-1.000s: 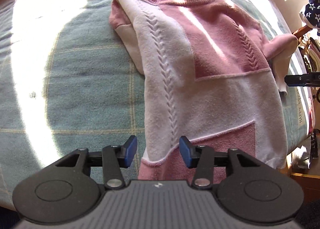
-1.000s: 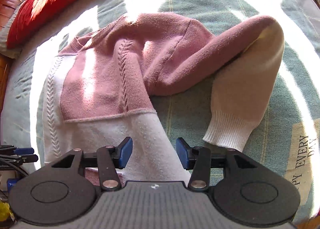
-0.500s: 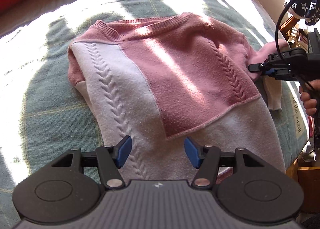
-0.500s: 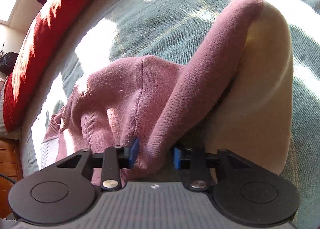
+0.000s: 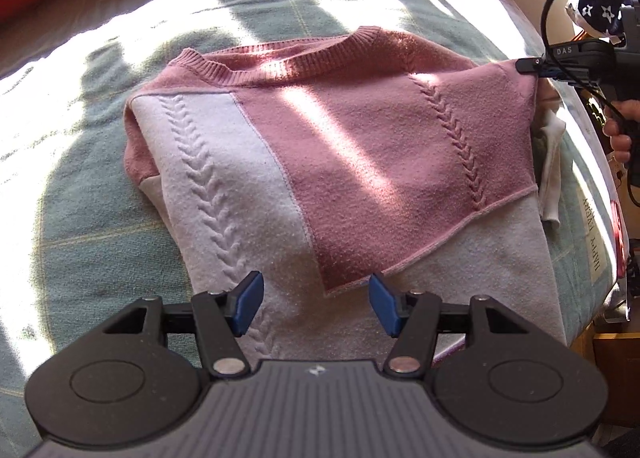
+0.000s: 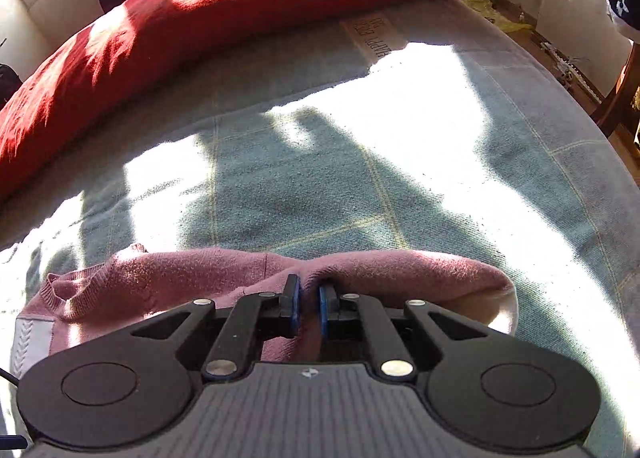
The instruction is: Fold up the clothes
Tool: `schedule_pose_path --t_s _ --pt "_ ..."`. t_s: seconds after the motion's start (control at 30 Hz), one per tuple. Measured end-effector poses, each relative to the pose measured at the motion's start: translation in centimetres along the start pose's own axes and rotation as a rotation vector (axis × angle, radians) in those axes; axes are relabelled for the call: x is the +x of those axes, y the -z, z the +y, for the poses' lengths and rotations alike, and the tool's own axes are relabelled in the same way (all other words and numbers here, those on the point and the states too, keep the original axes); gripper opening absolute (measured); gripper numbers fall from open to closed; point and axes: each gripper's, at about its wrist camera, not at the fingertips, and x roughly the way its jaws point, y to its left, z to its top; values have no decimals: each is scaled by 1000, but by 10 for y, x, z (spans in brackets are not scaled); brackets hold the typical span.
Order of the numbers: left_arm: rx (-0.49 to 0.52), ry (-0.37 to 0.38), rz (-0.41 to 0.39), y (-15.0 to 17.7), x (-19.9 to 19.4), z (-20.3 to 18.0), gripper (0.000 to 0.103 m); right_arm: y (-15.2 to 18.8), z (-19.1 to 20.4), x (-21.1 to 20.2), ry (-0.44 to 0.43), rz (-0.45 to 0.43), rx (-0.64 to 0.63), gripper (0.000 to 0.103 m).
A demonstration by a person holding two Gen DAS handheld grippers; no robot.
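Nearest in the left wrist view, the left tool (image 5: pixel 316 304) hung over the near, white part of the sweater (image 5: pixel 332 161) with its blue pads (image 5: pixel 249 304) spread well apart and nothing between them; the knit lay below the pads, not gripped. The sweater lay spread flat on the bed (image 5: pixel 80 217), which carried a blue-green cover with thin yellow checks. Its near half and left panel were white with a braided cable pattern, and a pink block filled the middle and right, up to the ribbed neckline on the far side. The left sleeve was tucked under at the left edge. At the right edge the right tool (image 5: pixel 528 66) gripped the pink shoulder fabric, and part of a person's hand (image 5: pixel 620 129) on its handle showed just beyond. A white cuff (image 5: pixel 554 181) hung below that pinched edge. Sunlight fell in bright bands across the garment and the cover.

In the right wrist view, the right tool (image 6: pixel 309 308) had its jaws drawn nearly together on a fold of pink knit, which bunched up between the pads. The sweater (image 6: pixel 180 278) spread to either side of the grip, with the neckline at the left and a white lining showing at the right. Beyond it lay bare, sunlit bedcover, and at the far side a red blanket (image 6: pixel 200 5) was heaped along the bed's edge.
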Motion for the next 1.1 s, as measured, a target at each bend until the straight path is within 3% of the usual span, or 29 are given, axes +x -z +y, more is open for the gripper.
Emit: schedule_pose_path --t_s 0.13,0.2,0.4,0.6,0.73,0.93,1.1 --pt "-4 -1 3 5 -2 0 58 4 7 1 9 36 -27 19" --pt "-14 -5 2 8 -3 1 59 11 7 -6 8 52 -28 35" --pt "-55 -28 -9 17 -8 8 59 52 1 -27 -17 183 -18 56" --pt "-167 -66 -46 32 -16 31 59 92 12 -47 -56 282 -48 61" --pt "-229 -95 -86 39 -10 51 59 100 31 -54 -87 308 -92 63" --pt "-271 24 -72 41 12 66 59 100 64 -59 -136 323 -206 63" --pt "-292 147 -119 45 10 53 59 94 88 -68 -150 318 -315 65"
